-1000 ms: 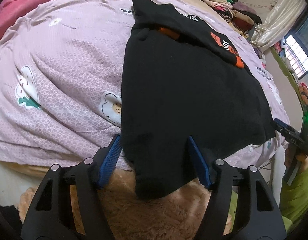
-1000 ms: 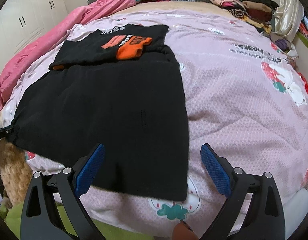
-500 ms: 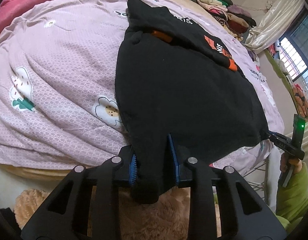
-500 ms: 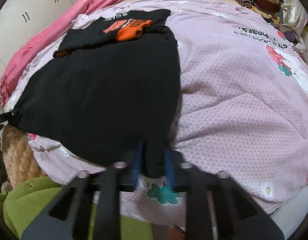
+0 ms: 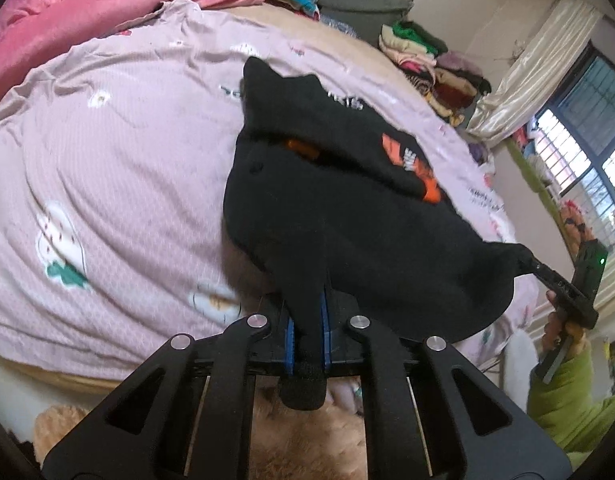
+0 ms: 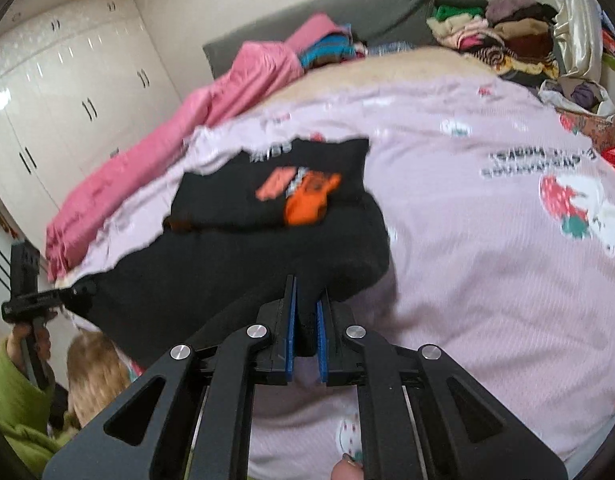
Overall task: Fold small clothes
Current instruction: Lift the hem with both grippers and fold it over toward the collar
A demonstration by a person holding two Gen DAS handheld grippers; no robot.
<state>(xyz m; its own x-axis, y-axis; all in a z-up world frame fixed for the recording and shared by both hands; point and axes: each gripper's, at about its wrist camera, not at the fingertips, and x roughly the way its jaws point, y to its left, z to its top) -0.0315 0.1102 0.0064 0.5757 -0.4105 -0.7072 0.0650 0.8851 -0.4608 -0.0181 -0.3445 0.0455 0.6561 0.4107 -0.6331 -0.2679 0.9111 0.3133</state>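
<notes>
A black garment with orange print [image 5: 347, 208] lies on the pink bedspread [image 5: 127, 160], its far part folded over. My left gripper [image 5: 307, 332] is shut on the garment's near left corner and holds it lifted off the bed. My right gripper [image 6: 306, 332] is shut on the near right corner of the same garment [image 6: 235, 276], also lifted. The near hem hangs stretched between the two grippers. The right gripper also shows in the left wrist view [image 5: 555, 280], and the left gripper in the right wrist view [image 6: 55, 296].
A pink quilt [image 6: 195, 128] lies along the bed's far left side. Piles of folded clothes [image 6: 503, 40] sit at the head of the bed. White wardrobes [image 6: 67, 92] stand to the left, a window [image 5: 587, 132] to the right. A tan plush [image 5: 307, 440] lies below the bed edge.
Both grippers went from open to shut on the garment's near corners, then rose and lifted the near hem off the bed, towards the far end.
</notes>
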